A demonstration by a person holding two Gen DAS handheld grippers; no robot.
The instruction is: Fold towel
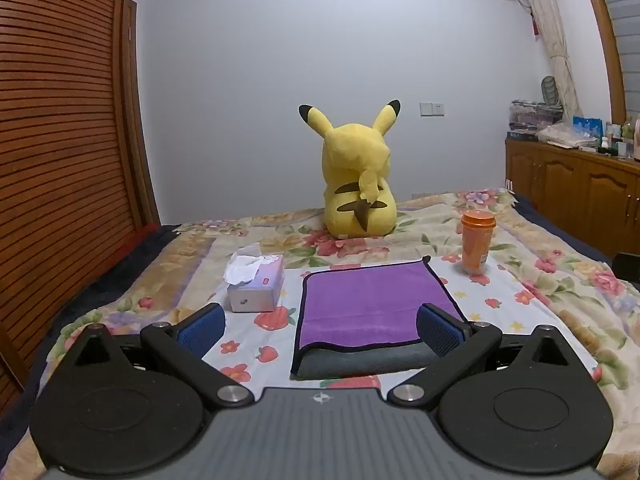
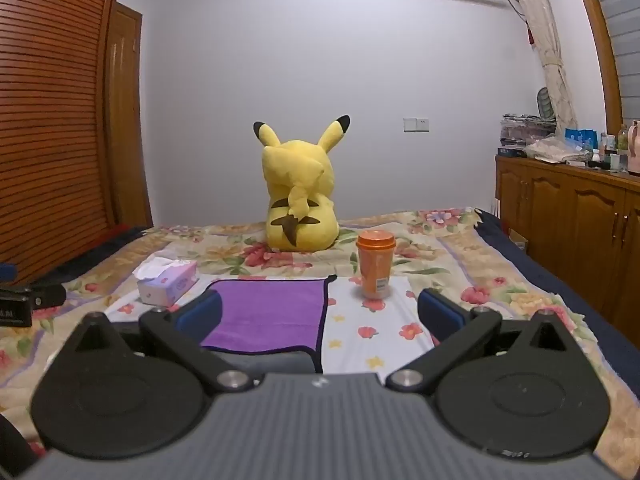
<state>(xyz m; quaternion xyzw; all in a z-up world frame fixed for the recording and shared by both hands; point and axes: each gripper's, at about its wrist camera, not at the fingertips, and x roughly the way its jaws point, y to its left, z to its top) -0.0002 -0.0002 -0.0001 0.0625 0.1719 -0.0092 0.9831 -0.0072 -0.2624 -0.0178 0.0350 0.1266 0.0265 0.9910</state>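
Note:
A purple towel (image 1: 360, 304) with a black hem and a grey underside lies folded on the floral bedspread, its grey lower layer showing along the near edge. It also shows in the right wrist view (image 2: 268, 316). My left gripper (image 1: 320, 330) is open and empty, just in front of the towel's near edge, with its right pad over the towel's near right corner. My right gripper (image 2: 320, 318) is open and empty, with its left pad over the towel's near left part. The left gripper shows at the far left of the right wrist view (image 2: 24, 300).
A tissue box (image 1: 256, 284) stands left of the towel. An orange cup with a lid (image 1: 477, 242) stands right of it, also in the right wrist view (image 2: 375, 264). A yellow plush toy (image 1: 358, 184) sits behind. A wooden cabinet (image 1: 576, 196) lines the right wall.

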